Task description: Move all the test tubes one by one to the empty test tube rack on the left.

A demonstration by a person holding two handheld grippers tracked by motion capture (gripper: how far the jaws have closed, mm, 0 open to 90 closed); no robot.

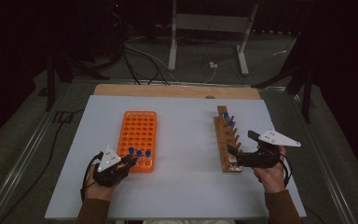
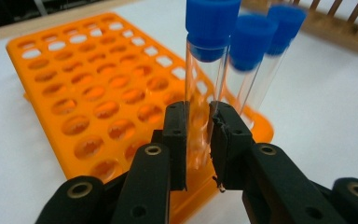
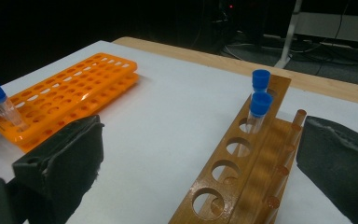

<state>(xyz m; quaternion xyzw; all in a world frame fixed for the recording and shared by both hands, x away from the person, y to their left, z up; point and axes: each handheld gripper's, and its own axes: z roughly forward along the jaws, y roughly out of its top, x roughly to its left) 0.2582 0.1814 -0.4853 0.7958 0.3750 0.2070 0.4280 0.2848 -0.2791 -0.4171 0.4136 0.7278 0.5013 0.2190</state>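
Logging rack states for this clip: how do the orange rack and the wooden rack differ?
The orange rack is a plastic grid of many small holes; the wooden rack has one row of large holes. Orange holds three tubes, wooden two. Both sit on the white table.

Two hand-held grippers, both black. The left gripper (image 1: 129, 161) carries a pale grey three-cornered plate dotted with small holes, and a black cable loops from it. Its jaws are blocky, with round metal-ringed screw holes on the linkage arms. The right gripper (image 1: 233, 150) has the same plate and worn, dark padded jaws. Brown sleeves cover both forearms.
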